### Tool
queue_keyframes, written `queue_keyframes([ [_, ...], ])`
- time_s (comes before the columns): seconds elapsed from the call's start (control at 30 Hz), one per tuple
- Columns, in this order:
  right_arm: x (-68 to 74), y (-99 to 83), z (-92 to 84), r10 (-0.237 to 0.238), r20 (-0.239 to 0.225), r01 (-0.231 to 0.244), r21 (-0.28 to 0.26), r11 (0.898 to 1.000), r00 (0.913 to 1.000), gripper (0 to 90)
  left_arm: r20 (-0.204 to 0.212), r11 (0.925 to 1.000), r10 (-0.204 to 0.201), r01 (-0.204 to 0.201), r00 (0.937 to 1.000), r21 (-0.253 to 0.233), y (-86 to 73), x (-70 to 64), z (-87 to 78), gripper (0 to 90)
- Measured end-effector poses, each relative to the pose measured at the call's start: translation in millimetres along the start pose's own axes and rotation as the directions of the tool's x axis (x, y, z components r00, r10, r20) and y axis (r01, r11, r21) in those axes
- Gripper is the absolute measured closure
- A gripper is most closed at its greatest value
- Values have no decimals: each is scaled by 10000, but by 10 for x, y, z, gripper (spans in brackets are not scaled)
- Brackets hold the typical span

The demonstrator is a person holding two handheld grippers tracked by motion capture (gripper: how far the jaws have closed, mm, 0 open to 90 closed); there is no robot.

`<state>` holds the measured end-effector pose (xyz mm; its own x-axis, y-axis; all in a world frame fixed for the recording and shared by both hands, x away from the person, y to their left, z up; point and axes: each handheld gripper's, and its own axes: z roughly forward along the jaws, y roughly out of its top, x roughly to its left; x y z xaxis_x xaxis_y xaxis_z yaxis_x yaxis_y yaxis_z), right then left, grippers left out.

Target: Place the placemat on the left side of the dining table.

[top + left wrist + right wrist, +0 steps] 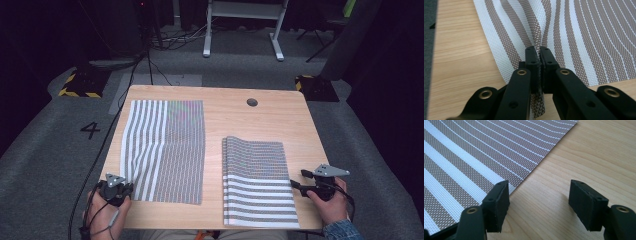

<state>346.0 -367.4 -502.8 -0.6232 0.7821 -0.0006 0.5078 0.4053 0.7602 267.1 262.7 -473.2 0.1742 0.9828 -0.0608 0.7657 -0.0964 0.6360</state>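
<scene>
Left gripper (537, 58) fingers pinching striped mat (564, 37) edge, fabric puckered between them

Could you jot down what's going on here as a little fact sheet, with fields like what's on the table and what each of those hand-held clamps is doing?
Surface: wooden table
Left item: flat striped mat
Right item: folded striped mat
Left gripper: shut, pinching the flat striped mat's near edge into a ridge
Right gripper: open, beside the folded striped mat's edge, nothing between the jaws
Table detail: round hole near far edge
</scene>
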Motion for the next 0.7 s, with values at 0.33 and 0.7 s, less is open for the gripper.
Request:
queue_keyframes([
  [0.33,0,0,0,0,1,0,0,10000,10000,334,-291,9993,-337,341,9990,141,-48,232,-101,868],
  [0.7,0,0,0,-1,3,1,0,10000,10000,334,-500,9970,-411,376,9979,-676,-126,112,-235,377],
])
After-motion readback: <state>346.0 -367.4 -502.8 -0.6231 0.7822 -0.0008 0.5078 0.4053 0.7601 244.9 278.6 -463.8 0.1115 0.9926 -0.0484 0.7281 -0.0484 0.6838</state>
